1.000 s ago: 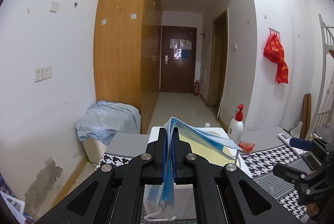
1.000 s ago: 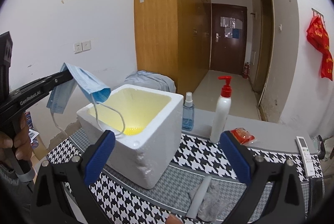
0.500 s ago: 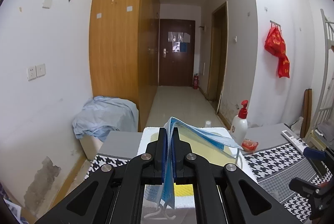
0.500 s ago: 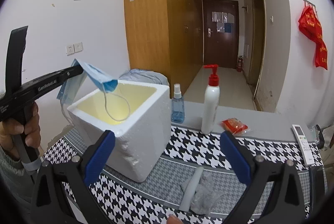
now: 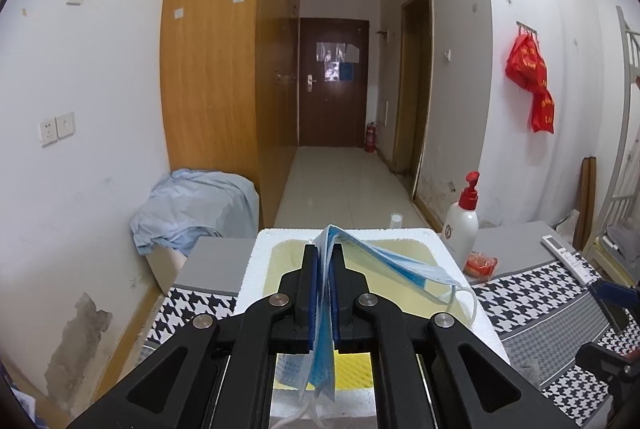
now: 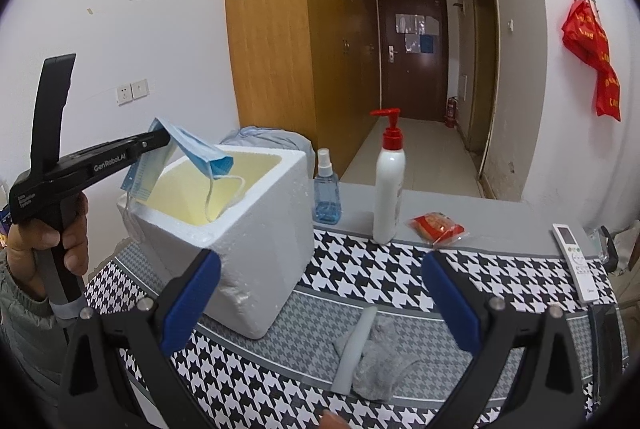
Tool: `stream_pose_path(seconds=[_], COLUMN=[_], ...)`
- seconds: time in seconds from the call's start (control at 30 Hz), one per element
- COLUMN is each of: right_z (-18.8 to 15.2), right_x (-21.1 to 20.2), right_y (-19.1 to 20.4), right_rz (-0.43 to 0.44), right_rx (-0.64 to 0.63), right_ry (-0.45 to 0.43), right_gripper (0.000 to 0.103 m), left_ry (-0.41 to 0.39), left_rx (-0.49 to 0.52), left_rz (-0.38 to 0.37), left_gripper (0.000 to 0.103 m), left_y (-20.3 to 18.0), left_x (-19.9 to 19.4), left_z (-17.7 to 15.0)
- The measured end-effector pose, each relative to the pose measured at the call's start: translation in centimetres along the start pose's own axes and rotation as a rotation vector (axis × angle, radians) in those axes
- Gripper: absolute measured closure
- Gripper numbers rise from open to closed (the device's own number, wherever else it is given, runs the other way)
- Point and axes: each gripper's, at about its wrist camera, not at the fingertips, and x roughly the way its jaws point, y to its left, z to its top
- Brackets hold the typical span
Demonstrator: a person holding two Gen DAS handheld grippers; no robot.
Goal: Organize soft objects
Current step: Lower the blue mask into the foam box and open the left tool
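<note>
The square white foam box is partly hidden behind the black left gripper and the pleated blue face mask, the grey crumpled sock lies half under a pale tube, and the door's papers are illegible.

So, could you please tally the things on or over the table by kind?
Blue pleated face mask, over the box: 1
White foam box: 1
Bottles: 2, white pump bottle, blue spray bottle
Red snack packet: 1
White remote control: 1
Grey crumpled cloth: 1
White tube: 1
Total: 8
</note>
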Motion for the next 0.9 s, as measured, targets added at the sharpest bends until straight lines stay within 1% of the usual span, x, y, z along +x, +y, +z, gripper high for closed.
stream_pose_path(seconds=[0.03, 0.07, 0.1, 0.17, 0.23, 0.27, 0.3, 0.37, 0.5, 0.63, 0.7, 0.9], right_z=[0.0, 0.0, -0.1, -0.1, -0.2, -0.2, -0.3, -0.3, -0.4, -0.5, -0.5, -0.7], right_x=[0.0, -0.1, -0.2, -0.3, -0.4, -0.4, -0.3, -0.4, -0.6, -0.8, -1.0, -1.8], right_y=[0.0, -0.1, -0.1, -0.2, -0.3, -0.4, -0.4, -0.5, -0.7, -0.8, -0.9, -1.4], right_rz=[-0.003, -0.004, -0.004, -0.005, -0.007, -0.009, -0.011, -0.012, -0.010, -0.010, -0.010, -0.014], right_rx=[0.000, 0.000, 0.001, 0.004, 0.006, 0.007, 0.009, 0.015, 0.018, 0.017, 0.015, 0.024], right_ry=[0.001, 0.000, -0.001, -0.004, -0.002, -0.001, 0.000, 0.000, -0.007, -0.008, -0.013, -0.027], right_gripper=[0.001, 0.001, 0.001, 0.001, 0.001, 0.001, 0.001, 0.001, 0.001, 0.001, 0.001, 0.001], left_ry=[0.005, 0.011, 0.016, 0.012, 0.012, 0.011, 0.001, -0.011, -0.015, -0.040, -0.053, -0.079], left_rx=[0.001, 0.001, 0.004, 0.002, -0.002, -0.001, 0.000, -0.003, -0.011, 0.007, 0.002, 0.017], left_rz=[0.001, 0.000, 0.003, 0.004, -0.004, -0.007, -0.008, -0.001, -0.019, 0.000, -0.006, -0.015], left_gripper=[0.091, 0.079, 0.059, 0.037, 0.029, 0.019, 0.012, 0.010, 0.005, 0.004, 0.001, 0.001], left_y=[0.0, 0.0, -0.2, -0.4, -0.4, -0.5, -0.7, -0.8, -1.1, -1.7, -2.0, -3.2], left_x=[0.1, 0.3, 0.5, 0.6, 0.5, 0.5, 0.3, -0.1, -0.7, -1.6, -2.1, -3.7], left_z=[0.0, -0.1, -0.2, -0.4, -0.4, -0.4, -0.5, -0.6, -0.8, -0.9, -0.8, -0.9])
